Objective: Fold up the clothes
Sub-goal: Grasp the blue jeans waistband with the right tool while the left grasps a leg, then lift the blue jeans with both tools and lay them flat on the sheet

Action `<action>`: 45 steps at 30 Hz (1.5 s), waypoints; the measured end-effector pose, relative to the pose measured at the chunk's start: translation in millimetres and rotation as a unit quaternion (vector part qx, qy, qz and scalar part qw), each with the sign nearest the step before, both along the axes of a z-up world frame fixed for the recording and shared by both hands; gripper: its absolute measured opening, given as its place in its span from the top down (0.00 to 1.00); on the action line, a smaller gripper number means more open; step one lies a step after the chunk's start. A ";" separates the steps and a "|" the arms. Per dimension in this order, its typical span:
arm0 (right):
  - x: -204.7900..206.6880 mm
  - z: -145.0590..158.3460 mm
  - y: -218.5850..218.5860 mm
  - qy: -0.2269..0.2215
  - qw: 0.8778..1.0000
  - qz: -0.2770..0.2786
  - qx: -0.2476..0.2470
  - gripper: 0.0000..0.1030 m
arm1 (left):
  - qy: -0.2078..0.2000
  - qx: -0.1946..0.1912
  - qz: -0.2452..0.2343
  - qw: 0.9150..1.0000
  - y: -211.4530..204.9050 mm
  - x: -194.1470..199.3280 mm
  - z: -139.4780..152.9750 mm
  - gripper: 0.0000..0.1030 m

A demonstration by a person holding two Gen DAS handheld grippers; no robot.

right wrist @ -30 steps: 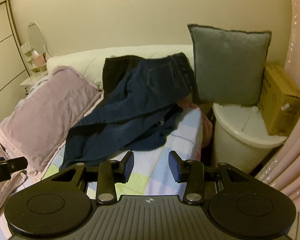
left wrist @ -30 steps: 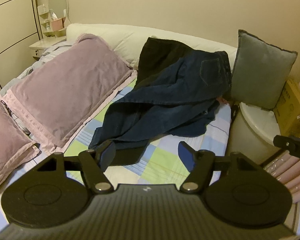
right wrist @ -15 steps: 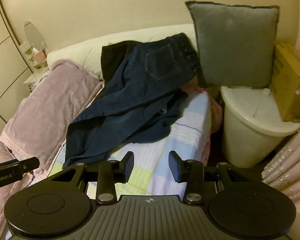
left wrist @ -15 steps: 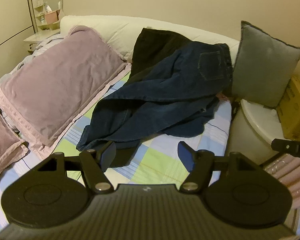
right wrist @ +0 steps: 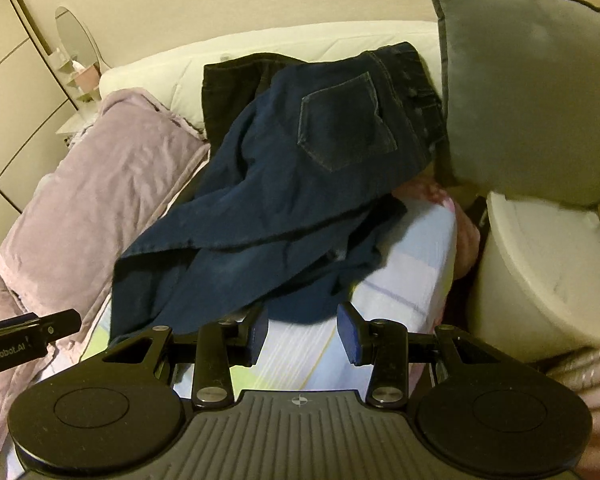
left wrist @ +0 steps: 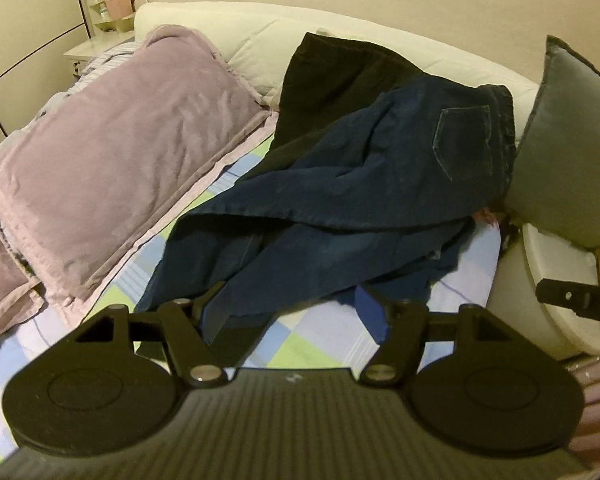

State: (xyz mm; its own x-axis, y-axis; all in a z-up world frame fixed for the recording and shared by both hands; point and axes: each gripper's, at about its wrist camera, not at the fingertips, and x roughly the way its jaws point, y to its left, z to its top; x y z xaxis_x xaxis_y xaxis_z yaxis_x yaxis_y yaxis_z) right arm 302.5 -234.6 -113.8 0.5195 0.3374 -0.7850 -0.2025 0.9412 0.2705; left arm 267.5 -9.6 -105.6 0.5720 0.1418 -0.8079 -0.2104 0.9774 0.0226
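Dark blue jeans [left wrist: 352, 200] [right wrist: 292, 192] lie crumpled on the checked bed sheet [left wrist: 300, 344], back pocket up, waistband against the headboard. A black garment [left wrist: 332, 80] [right wrist: 232, 84] lies partly under them at the far end. My left gripper [left wrist: 296, 314] hovers open just above the near hem of the jeans, nothing between its blue pads. My right gripper [right wrist: 302, 338] is open too, over the sheet [right wrist: 400, 280] at the near edge of the jeans, empty. Each gripper's body shows at the edge of the other's view.
A large mauve pillow [left wrist: 112, 168] [right wrist: 96, 200] lies left of the clothes. A grey cushion [left wrist: 572, 136] [right wrist: 528, 92] leans at the right above a white bin [left wrist: 540, 288] [right wrist: 540, 272] beside the bed. A white headboard [left wrist: 240, 32] and a nightstand [left wrist: 96, 44] are behind.
Both grippers have moved forward and down toward the jeans, which now fill more of each view. Their jaws have kept the same opening.
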 end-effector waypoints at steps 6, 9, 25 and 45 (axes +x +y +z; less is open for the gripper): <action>60.9 -18.3 -17.4 0.018 1.000 0.005 0.003 0.59 | 0.003 -0.028 0.014 0.999 -6.2 44.7 -22.1 0.37; 84.6 -35.3 -32.6 0.028 0.999 -0.003 0.037 0.59 | -0.002 -0.062 0.032 0.998 -0.5 61.2 -38.2 0.37; 188.4 -153.6 -136.0 0.108 0.911 -0.220 0.332 0.20 | 0.007 -0.167 0.174 0.970 67.8 128.1 -124.9 0.37; 258.1 -247.1 -126.1 0.100 0.811 -0.310 0.486 0.54 | -0.059 -0.253 0.322 0.910 155.0 185.4 -224.7 0.69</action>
State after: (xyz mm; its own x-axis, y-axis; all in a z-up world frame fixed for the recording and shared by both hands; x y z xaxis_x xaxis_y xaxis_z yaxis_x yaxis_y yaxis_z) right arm 560.6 -360.7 -360.9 0.7205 0.5703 -0.3945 0.3676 0.1683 0.9146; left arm 452.8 145.4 -330.3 0.5884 0.1060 -0.8016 -0.7158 0.5294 -0.4555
